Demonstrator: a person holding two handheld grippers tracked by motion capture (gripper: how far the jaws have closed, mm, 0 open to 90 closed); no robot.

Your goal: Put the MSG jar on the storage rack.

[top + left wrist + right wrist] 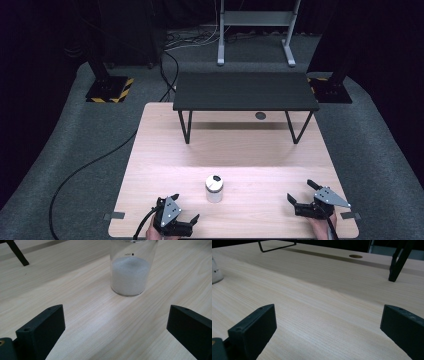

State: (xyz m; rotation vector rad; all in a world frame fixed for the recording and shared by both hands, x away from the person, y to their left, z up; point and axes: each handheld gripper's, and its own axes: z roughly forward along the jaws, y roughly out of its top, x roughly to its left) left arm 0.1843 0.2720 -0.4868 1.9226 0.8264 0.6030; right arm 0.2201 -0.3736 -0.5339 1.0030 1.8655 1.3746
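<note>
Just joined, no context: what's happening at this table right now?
A person holds a gripper in each hand at the near edge of a wooden table. Between them stands a clear cup partly filled with white granules. The left gripper is open and points toward the cup without touching it. The right gripper is open over bare wood. A small black stand sits at the far side.

Recording lab, not home: pale wooden table (150, 150) stood on grey carpet (380, 150), hazard-striped stand bases (107, 90), loose cables (90, 165), dark curtained surround.
</note>
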